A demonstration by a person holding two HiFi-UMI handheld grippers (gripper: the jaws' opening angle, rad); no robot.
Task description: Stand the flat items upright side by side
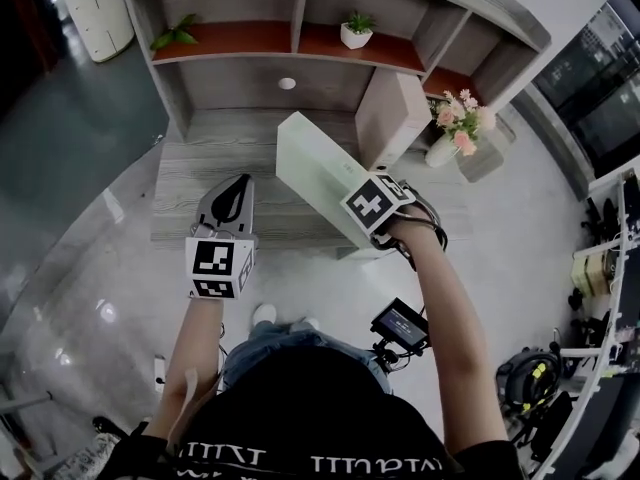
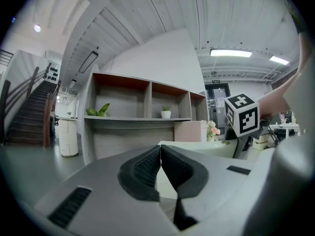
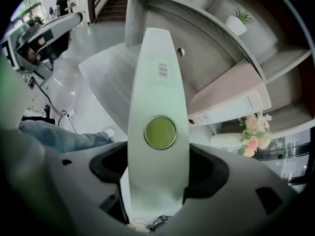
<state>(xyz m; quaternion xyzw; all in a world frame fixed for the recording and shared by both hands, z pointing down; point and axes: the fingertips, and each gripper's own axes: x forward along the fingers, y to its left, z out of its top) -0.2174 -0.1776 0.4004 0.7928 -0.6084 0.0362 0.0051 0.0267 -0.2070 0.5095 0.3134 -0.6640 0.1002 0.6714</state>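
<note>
A pale green binder (image 1: pixel 315 173) hangs tilted over the grey desk (image 1: pixel 200 183), its far end toward the shelf. My right gripper (image 1: pixel 368 216) is shut on the binder's near end. In the right gripper view the jaws clamp both sides of its spine (image 3: pixel 158 107), which carries a round green finger hole, and the gripper (image 3: pixel 158 178) points steeply down. A pink binder (image 1: pixel 392 118) (image 3: pixel 231 100) leans upright against the shelf's right divider. My left gripper (image 1: pixel 238 186) (image 2: pixel 161 154) hovers over the desk's front left, shut and holding nothing.
A shelf unit (image 1: pixel 290 53) rises behind the desk with a small potted plant (image 1: pixel 357 30) and a leafy plant (image 1: pixel 175 36). A vase of pink flowers (image 1: pixel 455 128) stands right of the pink binder. A small monitor (image 1: pixel 400 323) hangs near the person's right arm.
</note>
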